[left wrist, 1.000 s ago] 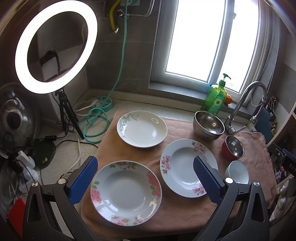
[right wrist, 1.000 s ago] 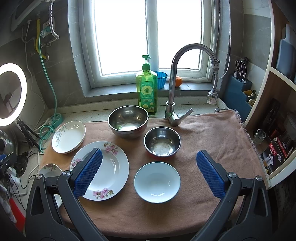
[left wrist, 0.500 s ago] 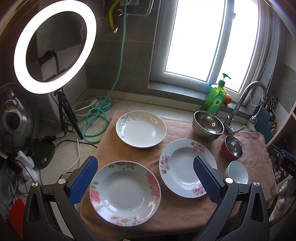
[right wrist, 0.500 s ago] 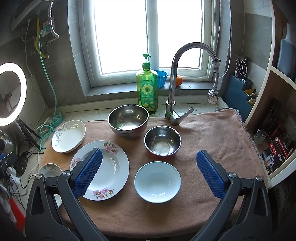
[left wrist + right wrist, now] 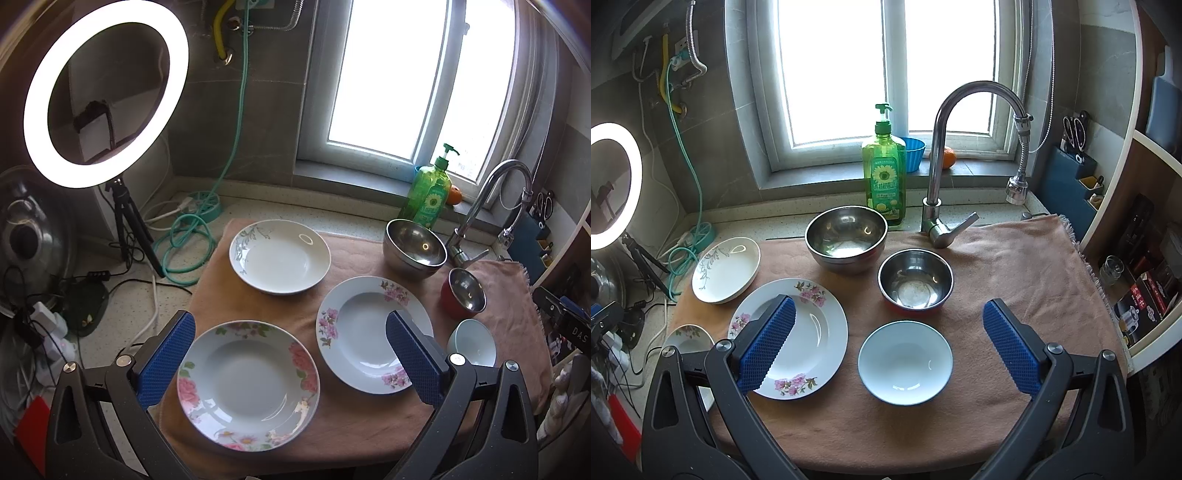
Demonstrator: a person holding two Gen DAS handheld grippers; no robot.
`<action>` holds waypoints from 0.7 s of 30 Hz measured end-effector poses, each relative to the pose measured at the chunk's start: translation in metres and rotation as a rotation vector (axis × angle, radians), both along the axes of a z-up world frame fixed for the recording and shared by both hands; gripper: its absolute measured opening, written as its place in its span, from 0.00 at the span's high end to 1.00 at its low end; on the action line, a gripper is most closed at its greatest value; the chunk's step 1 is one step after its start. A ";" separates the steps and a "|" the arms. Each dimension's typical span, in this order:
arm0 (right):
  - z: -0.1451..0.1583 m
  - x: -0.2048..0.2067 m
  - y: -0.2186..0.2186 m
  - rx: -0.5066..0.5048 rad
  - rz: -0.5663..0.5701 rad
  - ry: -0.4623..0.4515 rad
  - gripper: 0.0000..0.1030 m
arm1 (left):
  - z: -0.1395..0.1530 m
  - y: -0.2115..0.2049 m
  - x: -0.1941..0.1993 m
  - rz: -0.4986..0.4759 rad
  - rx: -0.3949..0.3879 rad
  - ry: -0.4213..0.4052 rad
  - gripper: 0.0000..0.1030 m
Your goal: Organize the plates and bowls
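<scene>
Three plates lie on a pink towel (image 5: 351, 424): a rose-rimmed plate (image 5: 248, 384) nearest, a pink-flower plate (image 5: 364, 328) to its right, a leaf-pattern plate (image 5: 279, 256) behind. A large steel bowl (image 5: 846, 238), a small steel bowl with a red outside (image 5: 915, 282) and a white bowl (image 5: 905, 367) stand to the right. My left gripper (image 5: 291, 345) is open and empty, above the rose-rimmed plate. My right gripper (image 5: 890, 332) is open and empty, above the white bowl.
A faucet (image 5: 938, 155) and green soap bottle (image 5: 884, 173) stand behind the bowls. A ring light on a tripod (image 5: 107, 92), a green hose (image 5: 184, 240) and cables are at the left. Shelves (image 5: 1145, 258) with jars and boxes are at the right.
Both views have shifted very slightly; the plates and bowls have not moved and both grippers stay open.
</scene>
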State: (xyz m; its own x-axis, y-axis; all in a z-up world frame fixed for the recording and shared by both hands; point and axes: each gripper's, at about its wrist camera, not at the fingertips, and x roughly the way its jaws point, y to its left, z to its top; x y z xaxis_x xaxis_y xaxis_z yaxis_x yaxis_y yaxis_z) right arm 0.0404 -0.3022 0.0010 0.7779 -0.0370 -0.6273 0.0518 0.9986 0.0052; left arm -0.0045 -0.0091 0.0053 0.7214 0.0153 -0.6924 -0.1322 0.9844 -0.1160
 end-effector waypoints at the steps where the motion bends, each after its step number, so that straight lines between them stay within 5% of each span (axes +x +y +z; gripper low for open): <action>1: -0.001 0.001 0.000 0.004 -0.001 0.003 0.00 | 0.000 0.000 0.000 -0.001 -0.001 0.000 0.01; 21: -0.032 0.011 -0.002 -0.018 0.049 0.071 0.00 | -0.021 0.011 0.021 -0.034 -0.015 0.079 0.01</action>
State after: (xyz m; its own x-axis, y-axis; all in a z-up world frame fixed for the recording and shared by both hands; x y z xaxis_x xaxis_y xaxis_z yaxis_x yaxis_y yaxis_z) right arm 0.0513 -0.3038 -0.0309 0.7329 -0.0115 -0.6802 0.0021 0.9999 -0.0146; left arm 0.0166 0.0023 -0.0159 0.6645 -0.0192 -0.7471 -0.1080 0.9867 -0.1214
